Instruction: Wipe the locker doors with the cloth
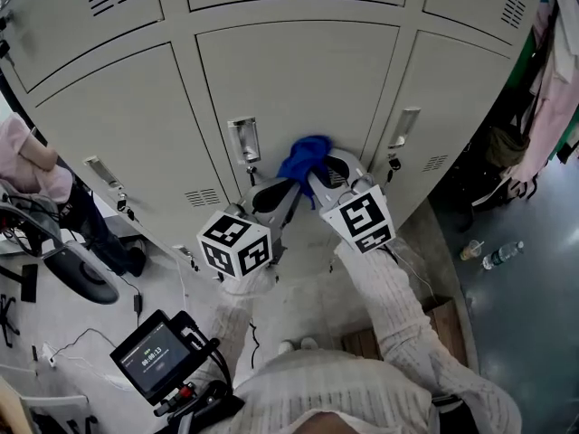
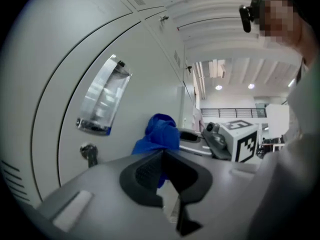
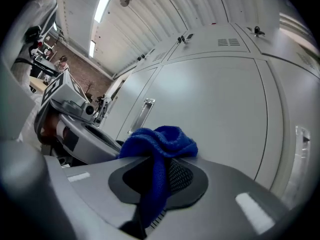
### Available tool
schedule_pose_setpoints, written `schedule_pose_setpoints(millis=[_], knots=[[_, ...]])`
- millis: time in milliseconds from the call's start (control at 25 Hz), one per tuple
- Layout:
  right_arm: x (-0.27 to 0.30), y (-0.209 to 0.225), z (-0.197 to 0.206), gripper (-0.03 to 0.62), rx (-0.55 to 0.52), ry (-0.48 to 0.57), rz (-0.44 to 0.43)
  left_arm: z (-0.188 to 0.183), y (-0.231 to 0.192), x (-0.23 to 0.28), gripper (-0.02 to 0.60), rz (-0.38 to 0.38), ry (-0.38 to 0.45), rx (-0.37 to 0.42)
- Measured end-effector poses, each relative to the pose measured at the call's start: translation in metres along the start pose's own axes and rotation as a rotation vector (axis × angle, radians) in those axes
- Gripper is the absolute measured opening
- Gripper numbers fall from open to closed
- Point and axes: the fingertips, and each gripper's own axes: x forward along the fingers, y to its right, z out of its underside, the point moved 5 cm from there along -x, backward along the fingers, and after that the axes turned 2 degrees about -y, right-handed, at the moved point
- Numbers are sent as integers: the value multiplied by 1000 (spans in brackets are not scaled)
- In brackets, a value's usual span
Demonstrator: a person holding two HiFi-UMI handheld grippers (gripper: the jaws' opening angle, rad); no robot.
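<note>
A bunched blue cloth [image 1: 306, 155] lies against the middle grey locker door [image 1: 298, 70], just right of its recessed handle [image 1: 243, 140]. My right gripper [image 1: 317, 175] is shut on the cloth; in the right gripper view the cloth [image 3: 159, 141] bulges over the jaw tips and a strip of it runs down between the pads [image 3: 182, 176]. My left gripper [image 1: 288, 185] sits close beside it, tips meeting at the cloth's lower edge. In the left gripper view a thin blue strip of the cloth [image 2: 159, 136] shows between its shut jaws [image 2: 162, 158].
A lock knob [image 2: 89, 153] sits under the handle [image 2: 102, 101]. A seated person in pink [image 1: 27, 165] and a chair [image 1: 77, 274] are at the left. Clothes [image 1: 556, 98] hang at the right, above a bottle [image 1: 502, 254] and cup [image 1: 470, 250] on the floor.
</note>
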Motion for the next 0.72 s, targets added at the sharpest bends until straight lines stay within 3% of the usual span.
schedule_pose_setpoints(millis=[200, 720], knots=[[1, -16, 37, 54, 19, -70, -33, 39, -5, 2, 5, -11, -68, -95], [10, -41, 103, 52, 72, -277, -110, 68, -4, -2, 5, -17, -141, -142]])
